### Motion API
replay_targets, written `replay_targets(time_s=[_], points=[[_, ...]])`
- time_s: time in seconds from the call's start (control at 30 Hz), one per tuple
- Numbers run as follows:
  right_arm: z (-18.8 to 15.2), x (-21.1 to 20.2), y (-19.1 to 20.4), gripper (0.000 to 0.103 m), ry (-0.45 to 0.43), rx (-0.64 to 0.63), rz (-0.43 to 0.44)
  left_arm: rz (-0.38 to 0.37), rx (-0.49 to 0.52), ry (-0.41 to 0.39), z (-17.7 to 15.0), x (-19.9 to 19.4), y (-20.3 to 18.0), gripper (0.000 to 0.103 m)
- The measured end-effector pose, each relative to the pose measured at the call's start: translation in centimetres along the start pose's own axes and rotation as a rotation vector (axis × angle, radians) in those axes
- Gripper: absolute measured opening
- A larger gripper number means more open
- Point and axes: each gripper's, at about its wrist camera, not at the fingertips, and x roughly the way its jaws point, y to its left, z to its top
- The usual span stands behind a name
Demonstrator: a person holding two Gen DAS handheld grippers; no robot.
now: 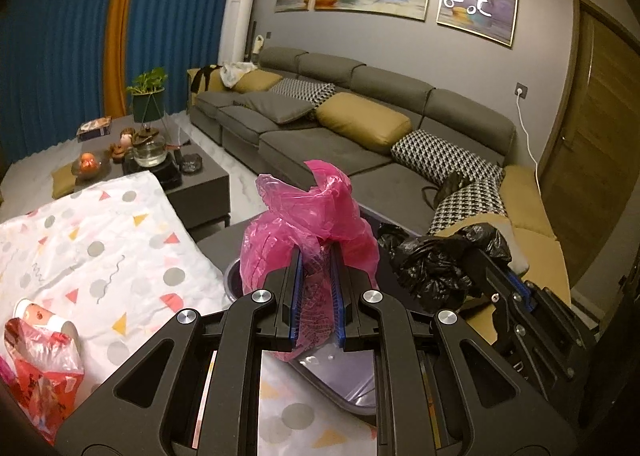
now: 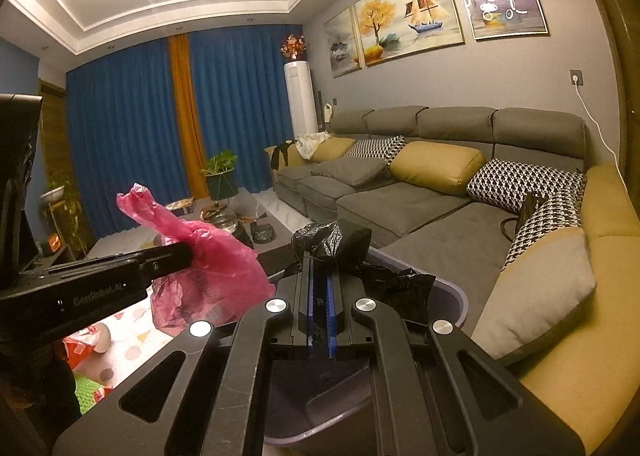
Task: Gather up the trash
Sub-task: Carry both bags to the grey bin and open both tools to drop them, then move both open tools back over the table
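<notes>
Above the grey bin (image 2: pixel 460 296), my left gripper (image 1: pixel 316 256) pinches the pink plastic bag (image 1: pixel 312 215); beside it, my right gripper (image 2: pixel 320 272) clamps the black plastic bag (image 2: pixel 332 240).

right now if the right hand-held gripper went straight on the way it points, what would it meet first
The right hand-held gripper, shut on a black plastic bag, points over the grey bin; beyond it, probably the dark coffee table, though depth is unclear.
</notes>
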Motion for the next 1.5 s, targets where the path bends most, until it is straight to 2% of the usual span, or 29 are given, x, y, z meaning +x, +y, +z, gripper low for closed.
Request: replay_targets(time_s=[0.27,0.33,0.37,0.4,0.43,0.5,0.57,0.67,0.97,1.2,1.33,1.5], points=[[-0.1,0.8,0.2,0.006,0.031,0.012,0.009,-0.028,-0.040,0.033,0.1,2.2,0.3,0.013],[-0.2,1.0,0.3,0.010,0.034,0.011,0.006,-0.038,-0.041,0.036,0.2,2.5,0.3,0.014],[-0.2,1.1,0.2,0.018,0.036,0.014,0.006,-0.043,-0.044,0.041,0.2,2.7,0.4,0.017],[-0.1,1.1,0.3,0.031,0.036,0.017,0.004,-0.047,-0.046,0.046,0.2,2.8,0.5,0.022],[-0.1,1.1,0.2,0.036,0.031,0.020,0.000,-0.052,-0.051,0.055,0.2,3.0,0.6,0.026],[0.0,1.1,0.2,0.039,0.026,0.023,-0.004,-0.046,-0.056,0.053,0.2,3.1,0.8,0.054],[0.1,1.0,0.0,0.039,0.024,0.030,-0.009,-0.034,-0.070,0.034,0.1,2.9,1.2,0.069],[0.2,0.3,0.1,0.042,0.016,0.033,-0.020,-0.034,-0.091,0.027,0.1,2.3,1.8,0.076],[0.1,-3.3,1.4,0.060,-0.041,-0.003,-0.040,0.039,-0.097,-0.047,-0.4,-2.7,3.1,0.084],[-1.6,-6.2,3.3,0.065,-0.026,-0.023,-0.014,0.174,-0.144,-0.103,-2.3,-9.3,5.2,0.087],[-3.0,-8.0,4.7,0.066,-0.009,-0.041,0.028,0.235,-0.160,-0.122,-4.6,-13.4,5.8,0.087],[-5.1,-10.3,7.1,0.066,0.014,-0.082,0.070,0.295,-0.167,-0.138,-9.1,-18.0,6.4,0.087]])
